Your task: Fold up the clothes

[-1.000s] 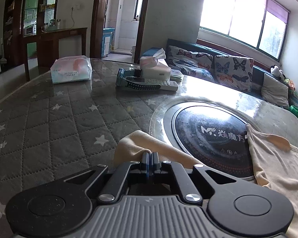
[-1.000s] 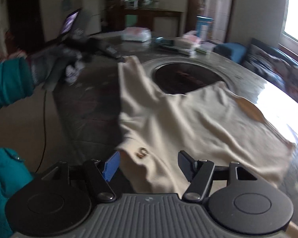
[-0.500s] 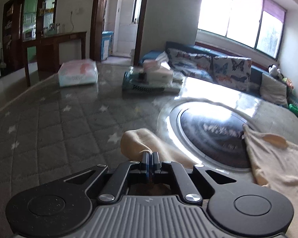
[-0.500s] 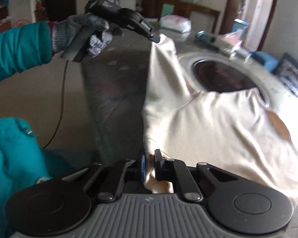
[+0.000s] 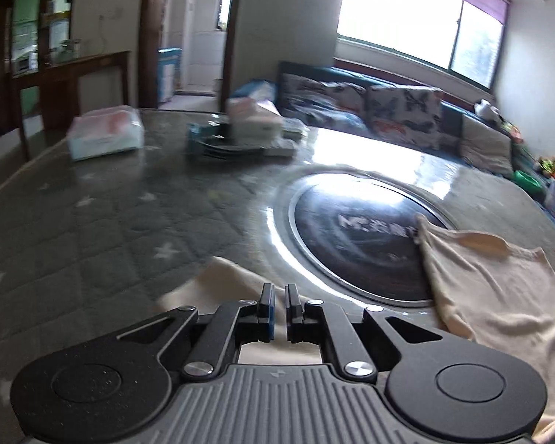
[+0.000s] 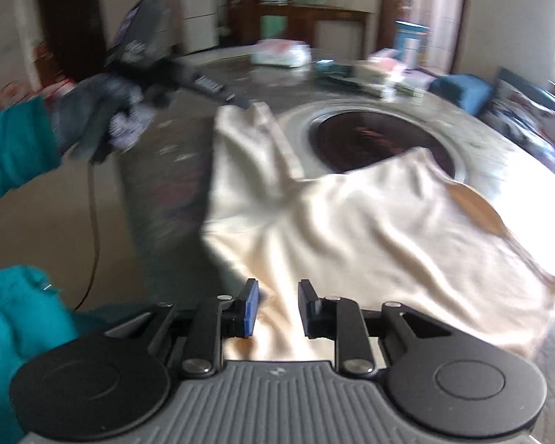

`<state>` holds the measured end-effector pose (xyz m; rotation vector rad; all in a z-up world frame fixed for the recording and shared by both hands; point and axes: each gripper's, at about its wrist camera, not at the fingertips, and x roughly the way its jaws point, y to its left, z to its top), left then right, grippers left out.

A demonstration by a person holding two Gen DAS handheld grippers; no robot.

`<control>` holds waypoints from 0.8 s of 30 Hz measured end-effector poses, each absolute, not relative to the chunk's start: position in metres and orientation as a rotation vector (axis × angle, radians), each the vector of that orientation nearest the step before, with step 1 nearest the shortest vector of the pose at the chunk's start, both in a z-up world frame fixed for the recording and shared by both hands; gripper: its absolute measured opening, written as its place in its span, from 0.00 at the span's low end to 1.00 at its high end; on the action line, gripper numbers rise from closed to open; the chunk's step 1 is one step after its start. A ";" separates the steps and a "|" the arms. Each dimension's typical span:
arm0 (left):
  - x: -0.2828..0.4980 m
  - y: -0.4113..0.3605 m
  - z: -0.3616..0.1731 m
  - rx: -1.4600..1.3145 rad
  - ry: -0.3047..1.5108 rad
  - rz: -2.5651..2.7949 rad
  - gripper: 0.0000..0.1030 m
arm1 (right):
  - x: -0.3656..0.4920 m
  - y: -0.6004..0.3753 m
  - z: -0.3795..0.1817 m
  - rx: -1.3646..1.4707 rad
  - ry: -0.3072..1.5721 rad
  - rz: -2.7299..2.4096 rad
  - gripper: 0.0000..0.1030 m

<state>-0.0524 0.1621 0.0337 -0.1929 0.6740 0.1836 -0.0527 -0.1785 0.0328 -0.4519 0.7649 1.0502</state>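
Observation:
A cream garment (image 6: 351, 222) lies spread on the table, partly over the round dark hob (image 6: 370, 137). My right gripper (image 6: 277, 307) is open just above the garment's near edge, holding nothing. My left gripper (image 5: 280, 305) has its jaws a small gap apart over one cream corner (image 5: 222, 281); nothing is pinched between them. In the right wrist view the left gripper (image 6: 236, 100) sits at the garment's far corner. The garment's other part (image 5: 499, 288) lies to the right in the left wrist view.
A tissue pack (image 5: 105, 137), a tissue box (image 5: 255, 116) and a flat dark device (image 5: 236, 144) sit at the table's far side. The quilted star-pattern cover (image 5: 92, 229) spreads left. A sofa (image 5: 388, 118) stands behind. The teal sleeve (image 6: 14, 155) is at left.
Both grippers were shut on the garment half a second ago and have now opened, letting it go. The garment has dropped and lies slacker on the table.

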 end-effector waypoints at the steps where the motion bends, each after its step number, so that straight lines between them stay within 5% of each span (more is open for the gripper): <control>1: -0.046 0.160 0.030 -0.187 0.688 0.185 0.07 | -0.048 -0.181 0.033 -0.438 0.772 1.034 0.22; 15: -0.035 0.195 0.018 -0.179 0.719 0.381 0.08 | 0.036 -0.234 0.011 -0.325 0.852 0.713 0.26; 24: -0.033 0.113 0.048 -0.201 0.697 -0.022 0.09 | 0.096 -0.251 0.010 -0.258 0.865 0.582 0.26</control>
